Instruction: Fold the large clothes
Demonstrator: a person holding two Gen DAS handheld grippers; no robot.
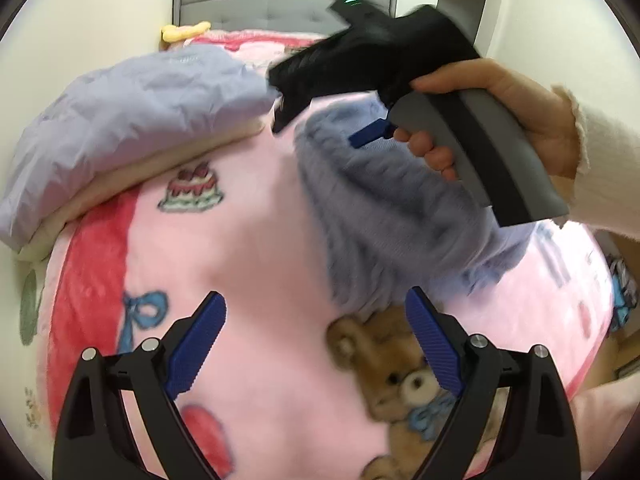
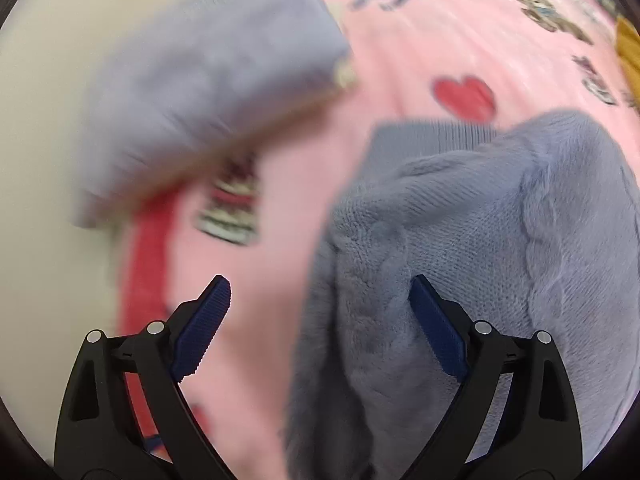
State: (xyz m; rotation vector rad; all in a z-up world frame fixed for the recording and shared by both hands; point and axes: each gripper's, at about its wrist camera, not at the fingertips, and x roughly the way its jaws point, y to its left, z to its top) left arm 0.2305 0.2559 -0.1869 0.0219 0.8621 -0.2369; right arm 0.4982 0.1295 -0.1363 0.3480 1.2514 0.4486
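Note:
A grey-blue cable-knit sweater [image 1: 384, 208] lies bunched on the pink printed blanket [image 1: 256, 240]. My left gripper [image 1: 316, 312] hangs open above the blanket, with the sweater's near edge just beyond its fingertips and nothing between them. In the left wrist view a hand [image 1: 500, 92] in a cream sleeve holds the right tool's grey handle [image 1: 492, 148] over the sweater. My right gripper [image 2: 320, 292] stands open low over the sweater [image 2: 460, 240]. A fold of knit lies between its jaws and against the right finger [image 2: 436, 320], but the pads do not press on it.
A folded stack of lavender cloth over cream [image 1: 132, 112] sits at the blanket's far left, blurred in the right wrist view [image 2: 216, 68]. Behind it are a grey padded headboard [image 1: 280, 4] and a yellow plush toy [image 1: 184, 32]. A pale wall borders the bed's left side.

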